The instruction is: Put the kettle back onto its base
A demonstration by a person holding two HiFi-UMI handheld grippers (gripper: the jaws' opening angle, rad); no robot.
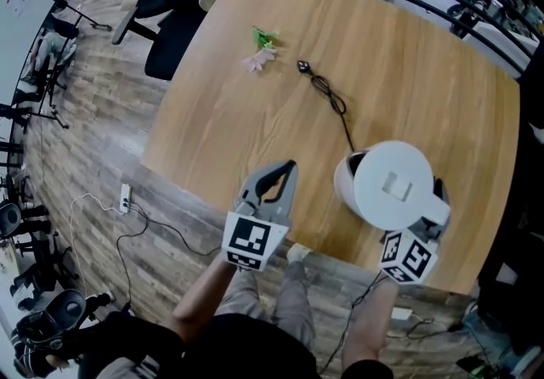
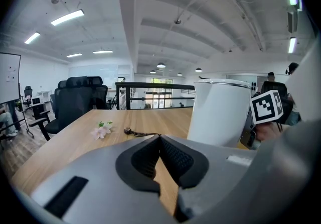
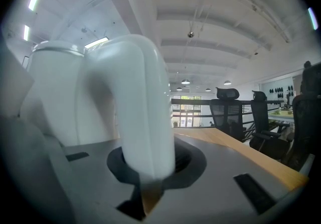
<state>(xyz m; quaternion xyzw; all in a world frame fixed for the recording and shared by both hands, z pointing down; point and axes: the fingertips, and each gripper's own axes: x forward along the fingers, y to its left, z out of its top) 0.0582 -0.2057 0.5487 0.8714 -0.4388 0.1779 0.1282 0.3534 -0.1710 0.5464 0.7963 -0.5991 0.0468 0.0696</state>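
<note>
Head view: a white kettle [image 1: 393,186] stands on the wooden table [image 1: 221,131] at the lower right of the frame, close to the near edge. Its bottom is hidden, so I cannot tell what it rests on. A black cord [image 1: 331,101] runs across the wood from the upper middle down to the kettle's left side. A small pink flower [image 1: 261,53] lies well apart from it, toward the upper left, and a black office chair [image 1: 174,29] sits past the table's far left edge.

Right gripper view shows the right gripper [image 3: 148,162] pinching the kettle's white handle [image 3: 145,117], its dark pads pressed against both sides.

Left gripper view shows the left gripper [image 2: 159,140] with its pads pressed together at the tips and nothing between them. It hangs over the table's near edge, left of the kettle and apart from it.
</note>
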